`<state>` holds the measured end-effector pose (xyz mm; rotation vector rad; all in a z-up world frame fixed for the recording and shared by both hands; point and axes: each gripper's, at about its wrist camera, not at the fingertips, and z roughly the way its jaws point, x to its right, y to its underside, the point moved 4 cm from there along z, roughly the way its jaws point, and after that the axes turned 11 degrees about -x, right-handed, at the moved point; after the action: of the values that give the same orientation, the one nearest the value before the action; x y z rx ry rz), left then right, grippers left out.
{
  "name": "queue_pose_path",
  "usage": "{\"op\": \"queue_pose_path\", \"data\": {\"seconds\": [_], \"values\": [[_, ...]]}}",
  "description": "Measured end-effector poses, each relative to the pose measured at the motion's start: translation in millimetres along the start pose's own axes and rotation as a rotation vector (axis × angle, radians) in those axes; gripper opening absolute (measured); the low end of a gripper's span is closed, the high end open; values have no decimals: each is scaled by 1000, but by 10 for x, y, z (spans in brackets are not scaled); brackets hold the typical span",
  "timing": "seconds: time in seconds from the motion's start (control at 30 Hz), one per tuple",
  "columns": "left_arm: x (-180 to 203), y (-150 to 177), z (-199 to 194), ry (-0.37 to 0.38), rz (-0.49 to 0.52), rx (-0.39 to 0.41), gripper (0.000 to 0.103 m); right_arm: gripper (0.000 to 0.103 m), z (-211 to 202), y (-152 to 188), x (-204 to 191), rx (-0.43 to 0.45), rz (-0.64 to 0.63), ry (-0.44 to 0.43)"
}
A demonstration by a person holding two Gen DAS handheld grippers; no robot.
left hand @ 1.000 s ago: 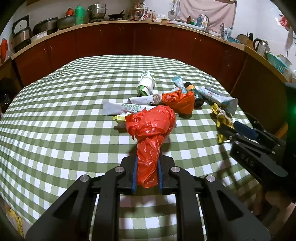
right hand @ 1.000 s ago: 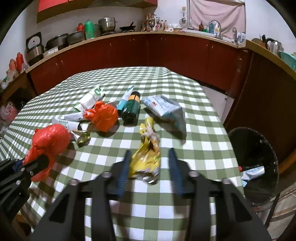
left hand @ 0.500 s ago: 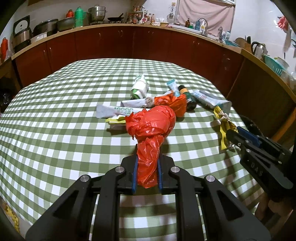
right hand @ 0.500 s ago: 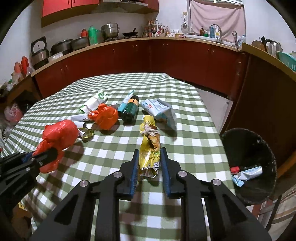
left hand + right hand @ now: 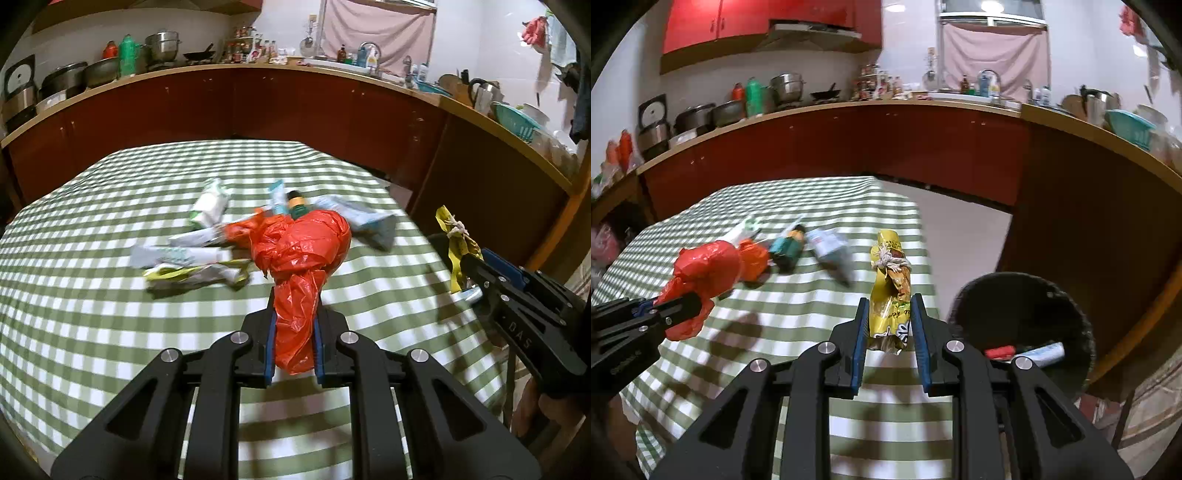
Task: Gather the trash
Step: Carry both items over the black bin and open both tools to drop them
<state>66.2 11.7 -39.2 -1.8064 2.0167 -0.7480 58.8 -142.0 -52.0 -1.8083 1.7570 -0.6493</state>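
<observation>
- Both bundles lifted off the worktop [image 5: 92,295] since a second ago: left claw [image 5: 293,345] pinches red bag [image 5: 303,243], right claw [image 5: 889,334] clamps yellow wrapper [image 5: 890,291], near the bin [image 5: 1027,317].
- Thin pinches, so either could slip out short of the bin.

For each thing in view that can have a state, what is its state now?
Left gripper: shut on the red plastic bag, lifted.
Right gripper: shut on the yellow tied wrapper, lifted.
Round black trash bin: open, some trash inside.
Dark green bottle: lying on the table.
</observation>
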Motion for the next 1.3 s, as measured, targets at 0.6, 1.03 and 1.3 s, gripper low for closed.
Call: {"op": "queue_pose_path", "data": {"seconds": [0.6, 1.03, 1.3], "values": [[1162, -369, 343, 91, 130, 19, 15, 23, 6, 58, 991, 20, 124, 127], [1708, -462, 635, 98, 182, -10, 15, 23, 98, 130, 1456, 12, 181, 151], [1882, -494, 829, 87, 195, -38, 15, 23, 142, 156, 1596, 1, 192, 150]]}}
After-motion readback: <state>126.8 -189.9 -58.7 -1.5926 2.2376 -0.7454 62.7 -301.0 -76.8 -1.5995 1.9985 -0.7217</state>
